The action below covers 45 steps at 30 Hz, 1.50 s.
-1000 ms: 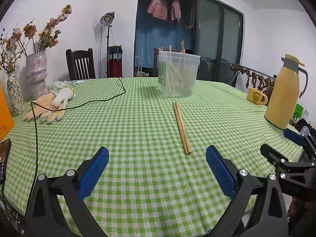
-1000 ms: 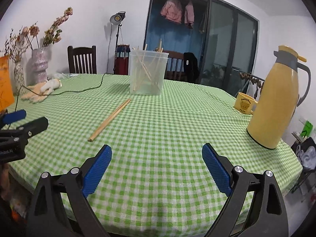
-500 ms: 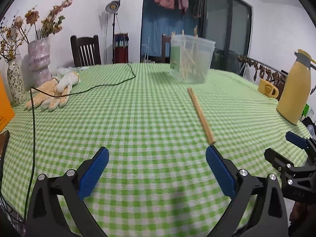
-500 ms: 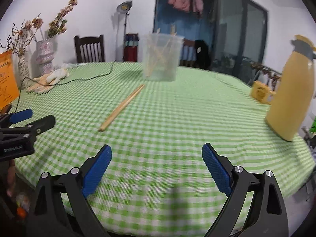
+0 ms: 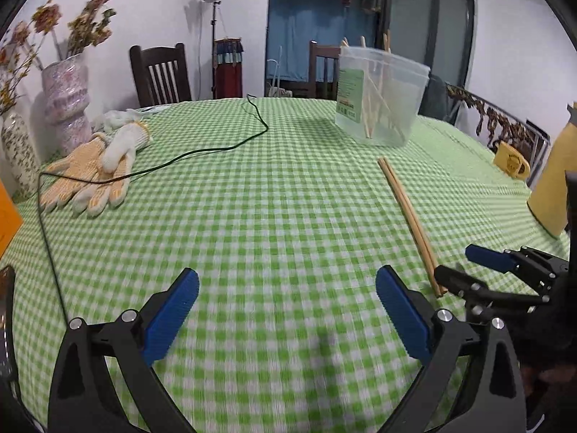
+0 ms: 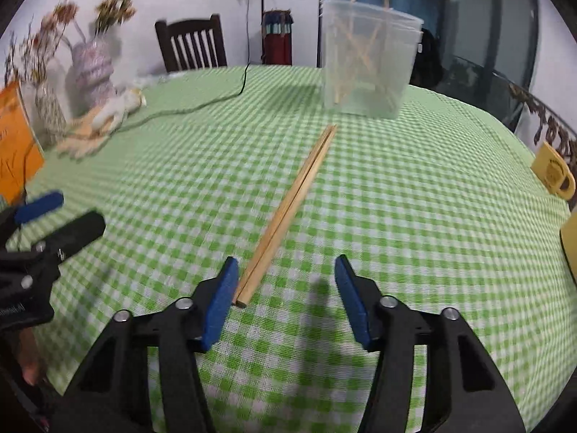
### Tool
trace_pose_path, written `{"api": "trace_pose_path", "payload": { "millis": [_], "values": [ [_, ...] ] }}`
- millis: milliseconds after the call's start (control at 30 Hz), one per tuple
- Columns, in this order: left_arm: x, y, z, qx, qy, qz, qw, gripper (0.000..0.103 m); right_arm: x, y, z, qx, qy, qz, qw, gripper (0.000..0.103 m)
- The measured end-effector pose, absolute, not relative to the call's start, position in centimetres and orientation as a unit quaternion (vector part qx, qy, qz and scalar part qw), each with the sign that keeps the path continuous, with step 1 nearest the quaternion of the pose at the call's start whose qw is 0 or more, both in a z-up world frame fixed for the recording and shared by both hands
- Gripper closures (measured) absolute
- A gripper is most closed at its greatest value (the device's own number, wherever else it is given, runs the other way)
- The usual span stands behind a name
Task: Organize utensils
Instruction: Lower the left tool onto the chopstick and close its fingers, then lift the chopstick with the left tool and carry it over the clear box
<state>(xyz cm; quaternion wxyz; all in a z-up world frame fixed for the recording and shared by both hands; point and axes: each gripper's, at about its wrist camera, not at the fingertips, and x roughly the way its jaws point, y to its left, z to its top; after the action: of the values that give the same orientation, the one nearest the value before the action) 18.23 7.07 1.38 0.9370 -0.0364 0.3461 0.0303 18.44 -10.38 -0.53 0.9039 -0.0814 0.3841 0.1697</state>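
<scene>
My right gripper comes in low over the green check cloth, fingers parted and empty, at the near end of the chopsticks. The pair lies side by side mid-table, running away from me toward the clear tub at the far side, where more sticks stand. The sticks' near end sits just beside my left finger, well off centre in the gap. Closing from here, I judge, could push the pair sideways, or catch one stick and leave the other. Gripped this close to the tip, the long sticks could also swing down or scissor apart when lifted. My left gripper hangs wide and empty to the left, with the gloves and black cable beyond it.
</scene>
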Motion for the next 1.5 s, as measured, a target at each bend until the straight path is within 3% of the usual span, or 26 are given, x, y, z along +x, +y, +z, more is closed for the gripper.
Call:
{"api": "trace_pose_path", "payload": {
  "millis": [200, 467, 533, 567, 600, 733, 867, 1000, 1233, 1500],
  "values": [
    [20.4, 5.0, 0.8, -0.012, 0.367, -0.007, 0.93, 0.008, 18.6, -14.0, -0.4, -0.04, 0.401, 0.129, 0.906, 0.053],
    [22.8, 1.4, 1.0, -0.001, 0.382, -0.059, 0.922, 0.008, 18.8, -13.5, -0.7, -0.065, 0.4, 0.152, 0.902, 0.055],
    [23.0, 1.0, 1.1, 0.005, 0.384, -0.06, 0.921, 0.008, 18.8, -13.5, -0.5, -0.066, 0.398, 0.158, 0.902, 0.075],
    [23.1, 0.9, 1.1, 0.007, 0.385, -0.059, 0.921, 0.008, 18.8, -13.7, -0.5, -0.066, 0.399, 0.158, 0.901, 0.09],
    [23.0, 0.8, 1.0, 0.008, 0.386, -0.058, 0.921, 0.009, 18.8, -13.9, -0.4, -0.07, 0.4, 0.16, 0.899, 0.096],
    [23.2, -0.1, 0.9, -0.002, 0.403, -0.081, 0.912, 0.011, 18.3, -15.4, -0.6, -0.062, 0.401, 0.162, 0.9, 0.097],
    [23.5, -2.7, 0.4, 0.022, 0.411, -0.112, 0.905, 0.022, 17.9, -17.8, -0.6, -0.057, 0.398, 0.129, 0.906, 0.097],
    [23.6, -5.0, -0.9, 0.073, 0.422, -0.11, 0.897, 0.056, 17.7, -20.1, -0.7, -0.045, 0.395, 0.106, 0.911, 0.097],
    [23.1, -3.7, -0.8, 0.061, 0.44, -0.101, 0.89, 0.098, 17.1, -21.5, -0.8, -0.035, 0.384, 0.111, 0.916, 0.096],
    [22.6, -2.2, 0.5, 0.015, 0.443, -0.09, 0.892, 0.102, 16.6, -21.8, -0.7, -0.031, 0.375, 0.122, 0.918, 0.097]
  ]
}}
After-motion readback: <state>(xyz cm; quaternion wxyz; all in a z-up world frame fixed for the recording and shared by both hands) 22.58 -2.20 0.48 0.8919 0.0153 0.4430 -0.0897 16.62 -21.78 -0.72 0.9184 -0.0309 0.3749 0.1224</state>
